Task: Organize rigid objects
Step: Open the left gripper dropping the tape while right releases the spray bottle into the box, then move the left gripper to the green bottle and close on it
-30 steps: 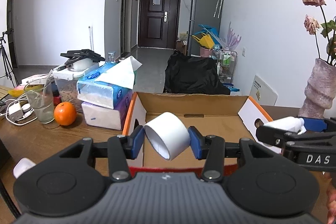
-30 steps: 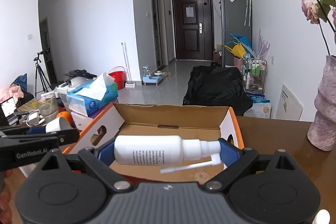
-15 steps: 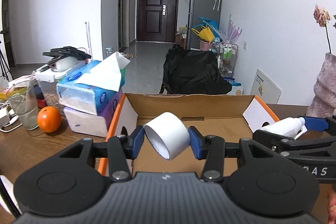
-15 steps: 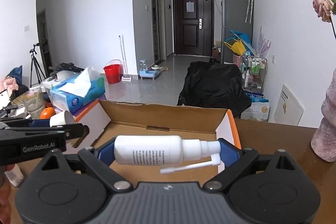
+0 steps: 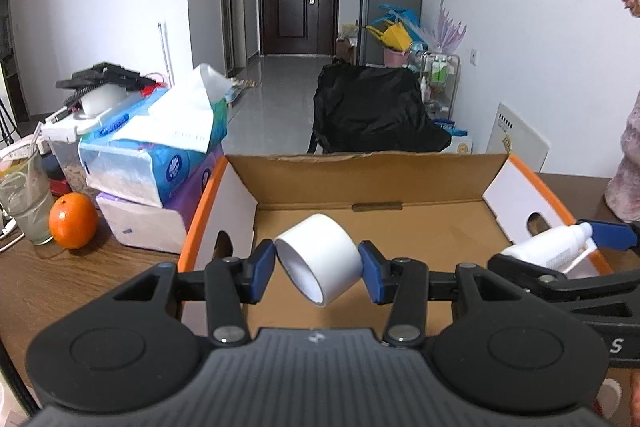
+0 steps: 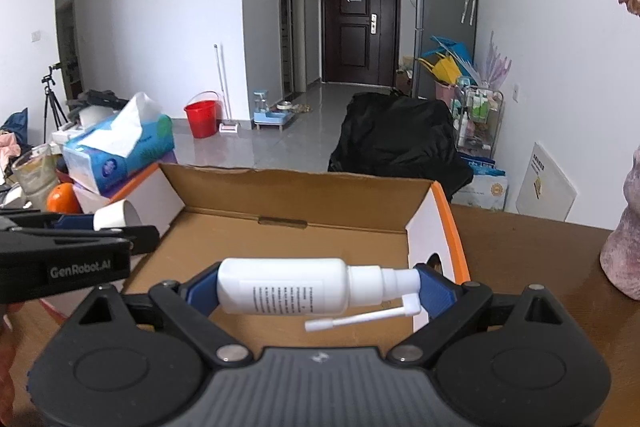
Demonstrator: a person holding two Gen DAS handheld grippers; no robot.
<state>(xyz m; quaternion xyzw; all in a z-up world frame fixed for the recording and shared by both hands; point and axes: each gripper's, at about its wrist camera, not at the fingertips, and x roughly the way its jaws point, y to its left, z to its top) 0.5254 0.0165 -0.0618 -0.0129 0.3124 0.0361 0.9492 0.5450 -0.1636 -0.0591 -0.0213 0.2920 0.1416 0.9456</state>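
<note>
My left gripper (image 5: pixel 318 263) is shut on a white tape roll (image 5: pixel 320 259), held tilted above the near left part of an open cardboard box (image 5: pixel 360 171) with orange edges. My right gripper (image 6: pixel 316 289) is shut on a white spray bottle (image 6: pixel 288 285), lying crosswise between the blue pads, nozzle to the right, over the box's (image 6: pixel 280 187) near right part. In the left wrist view the spray bottle (image 5: pixel 548 247) shows at the right edge. In the right wrist view the tape roll (image 6: pixel 114 215) and the left gripper (image 6: pixel 112 221) show at the left. The box floor is bare.
Left of the box stand stacked tissue packs (image 5: pixel 156 163), an orange (image 5: pixel 73 221), a glass (image 5: pixel 22 199) and a plastic container with black tools on it. A pinkish vase (image 6: pixel 624 247) stands at the right on the brown wooden table (image 6: pixel 520 259). A black bag (image 5: pixel 372 111) lies behind the box.
Both grippers have come forward and lower toward the box, which now looms larger beneath them. Each still holds its object the same way.
</note>
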